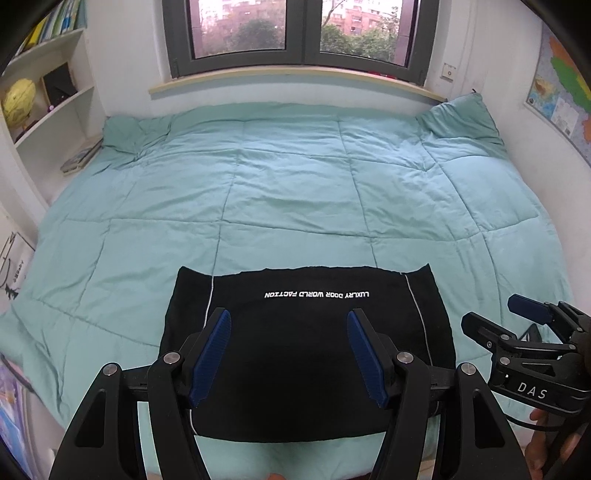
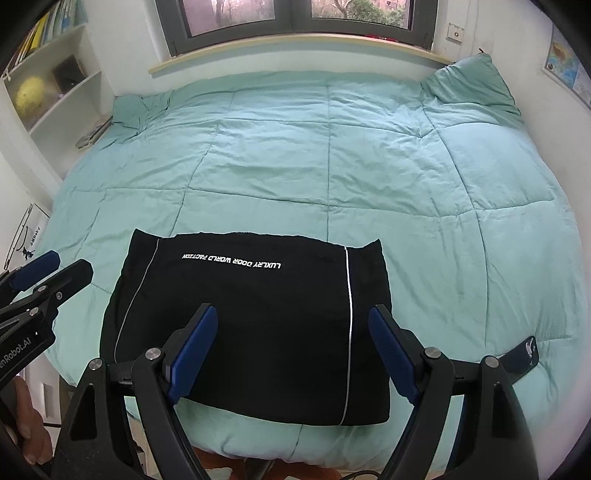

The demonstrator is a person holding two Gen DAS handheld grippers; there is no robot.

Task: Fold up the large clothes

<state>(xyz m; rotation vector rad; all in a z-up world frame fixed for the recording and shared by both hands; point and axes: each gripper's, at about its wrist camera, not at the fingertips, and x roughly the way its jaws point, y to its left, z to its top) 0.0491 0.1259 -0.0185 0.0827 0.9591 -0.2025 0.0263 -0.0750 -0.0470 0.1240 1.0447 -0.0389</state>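
Black garment (image 1: 306,350), folded to a rectangle, lies at lower centre of both frames on the teal quilt (image 1: 295,184), long axis left-right, white lettering toward the window (image 1: 303,33). Left tongs (image 1: 290,356) and right tongs (image 2: 291,356) hang wide open above it, holding nothing, about equally near. Shelves (image 1: 48,92) upper left.

Soft daylight from the window (image 1: 295,33) — sharp, edges fisheye-bent.
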